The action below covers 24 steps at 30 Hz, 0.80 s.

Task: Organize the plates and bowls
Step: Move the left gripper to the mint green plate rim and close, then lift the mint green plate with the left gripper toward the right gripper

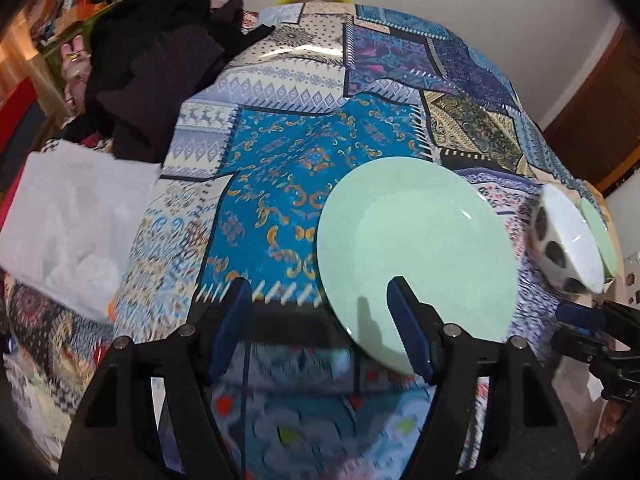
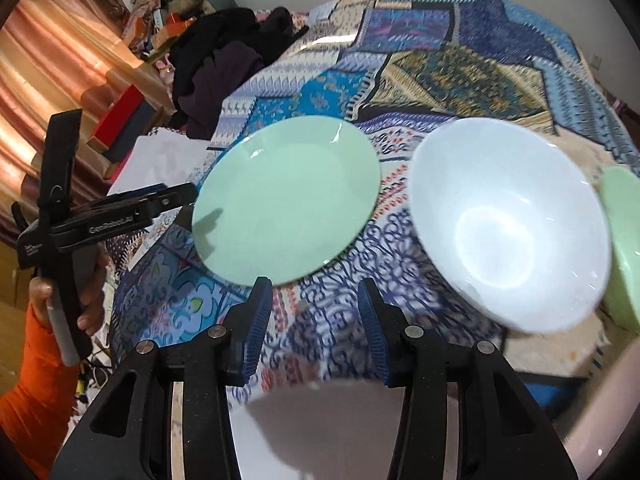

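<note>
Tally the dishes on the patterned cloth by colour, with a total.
Green: 2, the green plate and a second green dish, only partly in view at the right edge
White: 1, the white bowl
Total: 3

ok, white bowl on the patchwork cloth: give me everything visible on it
The white bowl is round and deep, glossy like glazed ceramic, with a plain white inside that looks empty. The left wrist view shows dark rounded spots on its outer wall. It sits upright on the patchwork cloth, between the large green plate and a second green dish at the right edge; whether it touches that dish cannot be told. Neither hand-held gripper touches it.
</note>
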{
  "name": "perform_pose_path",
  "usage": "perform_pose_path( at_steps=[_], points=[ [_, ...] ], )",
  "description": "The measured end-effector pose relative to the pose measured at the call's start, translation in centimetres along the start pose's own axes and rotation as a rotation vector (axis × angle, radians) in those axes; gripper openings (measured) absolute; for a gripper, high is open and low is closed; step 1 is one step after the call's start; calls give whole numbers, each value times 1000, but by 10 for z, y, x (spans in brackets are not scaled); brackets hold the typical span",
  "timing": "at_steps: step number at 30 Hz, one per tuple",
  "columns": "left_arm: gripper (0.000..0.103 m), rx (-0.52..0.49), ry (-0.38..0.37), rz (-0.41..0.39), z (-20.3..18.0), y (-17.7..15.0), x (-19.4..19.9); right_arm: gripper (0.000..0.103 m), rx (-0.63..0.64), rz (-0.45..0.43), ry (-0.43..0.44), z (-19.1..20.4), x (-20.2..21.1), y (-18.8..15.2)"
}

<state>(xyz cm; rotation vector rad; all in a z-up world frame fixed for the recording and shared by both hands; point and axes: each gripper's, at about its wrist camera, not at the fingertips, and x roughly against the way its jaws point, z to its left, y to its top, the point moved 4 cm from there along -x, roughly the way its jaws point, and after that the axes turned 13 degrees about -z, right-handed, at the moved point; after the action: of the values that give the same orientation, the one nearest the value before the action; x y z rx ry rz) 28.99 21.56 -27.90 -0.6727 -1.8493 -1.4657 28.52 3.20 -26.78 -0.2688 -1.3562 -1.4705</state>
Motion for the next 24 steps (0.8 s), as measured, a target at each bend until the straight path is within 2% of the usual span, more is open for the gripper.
perform_pose_path(
  at_steps=[1, 3, 6, 14, 17, 21, 24],
  points=[
    [66, -10, -4, 4, 0, 1, -6, 41, -4, 8, -1, 0, -5, 1],
    [52, -27, -20, 25, -1, 3, -18, 41, -12, 21, -4, 2, -14, 3],
    [42, -38, -49, 52, -2, 4, -34, 41, -29, 48, -1, 2, -25, 3],
    [34, -64, -128, 55, -8, 13, -54, 40, -98, 55, -13, -6, -40, 7],
    [32, -94, -112, 48, -11, 13, -52, 38, -93, 66, -25, -6, -43, 7],
    [29, -85, -110, 52, -6, 6, -43, 38, -33, 72, -47, 0, -43, 5],
    [27, -79, -103, 55, -1, -5, -29, 38, -12, 90, -25, 4, -40, 1]
  ],
)
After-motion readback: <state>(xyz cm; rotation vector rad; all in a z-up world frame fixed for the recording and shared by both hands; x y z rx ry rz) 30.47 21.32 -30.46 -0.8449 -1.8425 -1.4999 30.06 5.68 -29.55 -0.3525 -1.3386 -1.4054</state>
